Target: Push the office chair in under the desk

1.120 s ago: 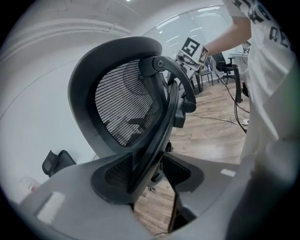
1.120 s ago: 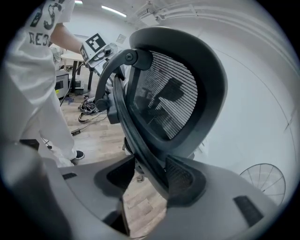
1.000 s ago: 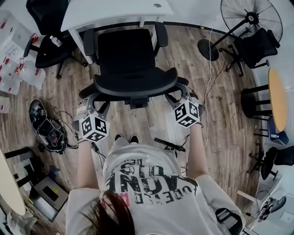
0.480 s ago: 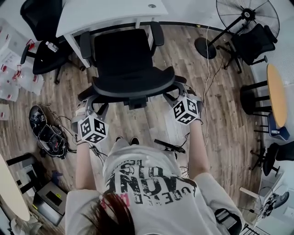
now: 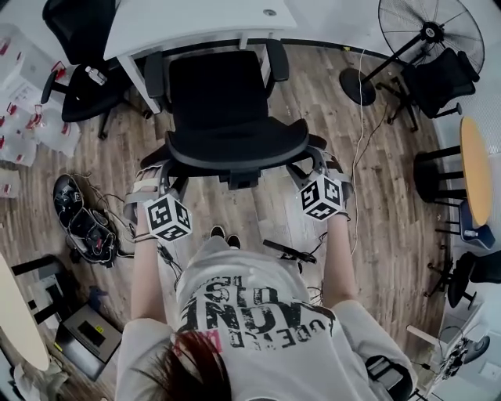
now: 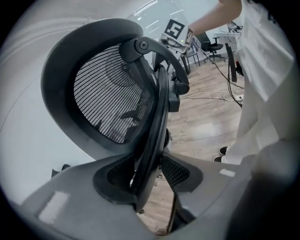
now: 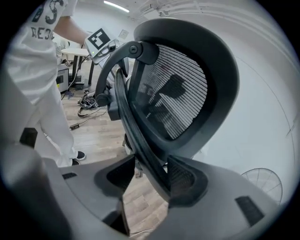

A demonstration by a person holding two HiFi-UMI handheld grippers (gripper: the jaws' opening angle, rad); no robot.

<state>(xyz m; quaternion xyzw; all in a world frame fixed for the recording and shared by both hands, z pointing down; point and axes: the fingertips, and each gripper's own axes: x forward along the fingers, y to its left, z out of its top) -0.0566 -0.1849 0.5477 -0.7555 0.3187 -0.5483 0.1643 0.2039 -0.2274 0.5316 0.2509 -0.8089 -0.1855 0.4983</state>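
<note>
Left tongs (image 6: 149, 176) rolled, just closing onto office chair (image 5: 227, 102) back, right tongs (image 7: 150, 176) clamped likewise, both angled downward.

Black mesh-backed office chair (image 5: 223, 102) on matt wood-plank floor (image 5: 383, 235)

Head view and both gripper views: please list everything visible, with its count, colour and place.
office chair: one, black, centre, facing the desk
desk: one, white, top
other chairs: two or more, black, upper corners
fan: one, black, upper right
round table: one, tan, right edge
cables: one tangle, black, floor at left
left gripper: one, grey, jaws just closed further on the chair's back frame
right gripper: one, grey, gripping that frame's other side
</note>
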